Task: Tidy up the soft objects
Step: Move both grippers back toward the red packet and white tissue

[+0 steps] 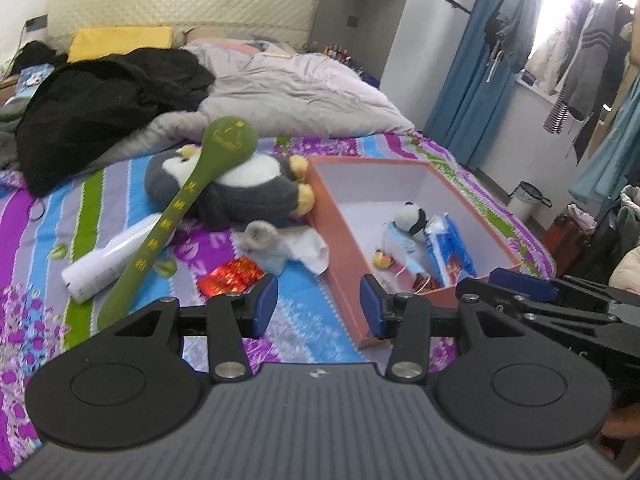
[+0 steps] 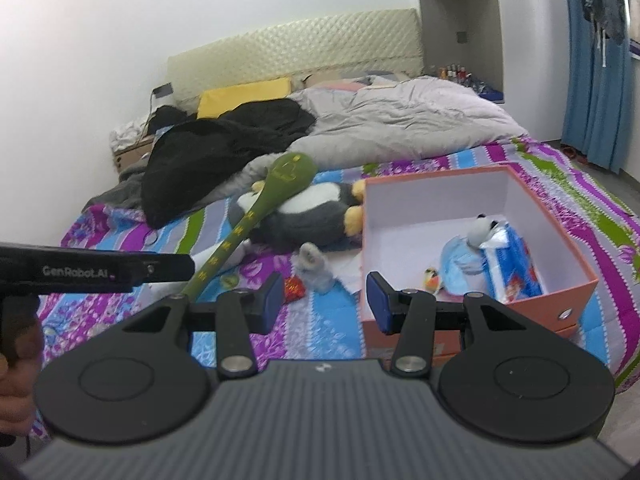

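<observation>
left tongs [image 1: 319,306]: jaws apart, nothing btwn, above bedsheet nr box corner.
right tongs [image 2: 325,302]: jaws apart, empty, just beside the left.
small grey plush [image 1: 260,236]: nearest, on bed [image 1: 56,216] btwn tongs & box; light, squashy — pinch mid-body.
penguin plush [image 1: 248,188]: on bed, touching box's left wall; bulky, soft, prob. light — take a foot or wing, maybe both tongs.
green paddle [image 1: 180,208]: leans across penguin; stiffer, shift it first.
orange box [image 1: 344,264]: open; small panda plush [image 1: 412,218] + tissue pack [image 1: 450,248] inside.
</observation>
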A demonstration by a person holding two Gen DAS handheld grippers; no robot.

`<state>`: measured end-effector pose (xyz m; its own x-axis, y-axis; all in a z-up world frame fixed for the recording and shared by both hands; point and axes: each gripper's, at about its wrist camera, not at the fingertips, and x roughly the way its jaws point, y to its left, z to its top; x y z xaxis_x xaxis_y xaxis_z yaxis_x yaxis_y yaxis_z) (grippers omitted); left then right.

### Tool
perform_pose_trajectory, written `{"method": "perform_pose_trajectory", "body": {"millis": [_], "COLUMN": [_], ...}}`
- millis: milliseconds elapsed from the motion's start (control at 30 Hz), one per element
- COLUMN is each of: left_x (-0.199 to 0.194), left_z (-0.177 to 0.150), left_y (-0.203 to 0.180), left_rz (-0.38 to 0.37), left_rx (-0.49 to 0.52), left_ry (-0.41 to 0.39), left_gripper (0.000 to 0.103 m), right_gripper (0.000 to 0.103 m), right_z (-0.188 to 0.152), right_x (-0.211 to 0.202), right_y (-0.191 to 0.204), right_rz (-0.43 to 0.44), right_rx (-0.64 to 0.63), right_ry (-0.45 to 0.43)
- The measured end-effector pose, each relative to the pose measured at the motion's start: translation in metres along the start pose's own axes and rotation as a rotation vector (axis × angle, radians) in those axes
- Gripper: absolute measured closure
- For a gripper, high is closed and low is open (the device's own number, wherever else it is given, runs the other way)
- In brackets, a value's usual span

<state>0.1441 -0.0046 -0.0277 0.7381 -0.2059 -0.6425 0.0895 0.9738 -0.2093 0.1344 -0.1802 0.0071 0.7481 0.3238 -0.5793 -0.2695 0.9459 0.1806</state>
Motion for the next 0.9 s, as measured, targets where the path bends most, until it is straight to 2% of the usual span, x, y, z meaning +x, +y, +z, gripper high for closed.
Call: {"method": "perform_pose_trajectory", "body": {"millis": [267, 567, 900], "left_x": [0.007, 0.023, 0.057], "left_z": [-0.028, -0.056, -0.05], "left_y": [0.028, 0.056, 0.082], "left_rz": [0.056, 0.094, 0.12], "left_rx": [-0.05, -0.111, -0.142], "left_ry": [0.038, 0.104, 0.143], "left_gripper": [0.052, 0.052, 0.052], "right_gripper": [0.055, 0.055, 0.055], "right_z": [-0.025, -0.049, -0.048], "right_x": [0.018, 0.039, 0.072], "right_y": [0.02, 0.033, 0.04], "right_rz": [0.03, 0.027, 0.032], "right_rx": [-0.016, -0.035, -0.069], "right_ry": [0.064, 0.137, 0.173]}}
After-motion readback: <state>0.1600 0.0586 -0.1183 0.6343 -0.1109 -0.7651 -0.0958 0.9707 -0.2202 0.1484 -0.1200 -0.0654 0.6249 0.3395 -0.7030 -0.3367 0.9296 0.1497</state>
